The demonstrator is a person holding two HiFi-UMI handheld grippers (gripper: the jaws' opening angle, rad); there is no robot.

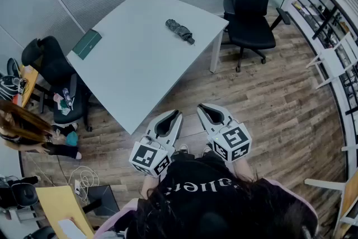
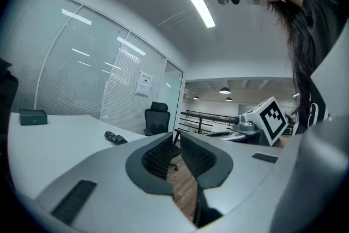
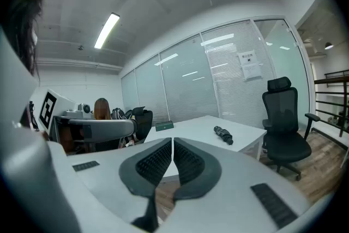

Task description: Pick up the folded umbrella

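Observation:
The folded umbrella (image 1: 179, 31), dark and short, lies on the far part of the white table (image 1: 140, 64). It also shows small in the left gripper view as the umbrella (image 2: 115, 138) and in the right gripper view as the umbrella (image 3: 223, 135). Both grippers hover side by side over the wooden floor, short of the table's near corner and well apart from the umbrella. My left gripper (image 1: 175, 115) (image 2: 177, 136) is shut with nothing in it. My right gripper (image 1: 203, 108) (image 3: 172, 140) is also shut and empty.
A green box (image 1: 86, 43) sits at the table's left corner. A black office chair (image 1: 250, 5) stands beyond the table's right end, another loaded chair (image 1: 56, 73) at its left. A seated person (image 1: 22, 131) is at far left. White racks (image 1: 335, 64) line the right.

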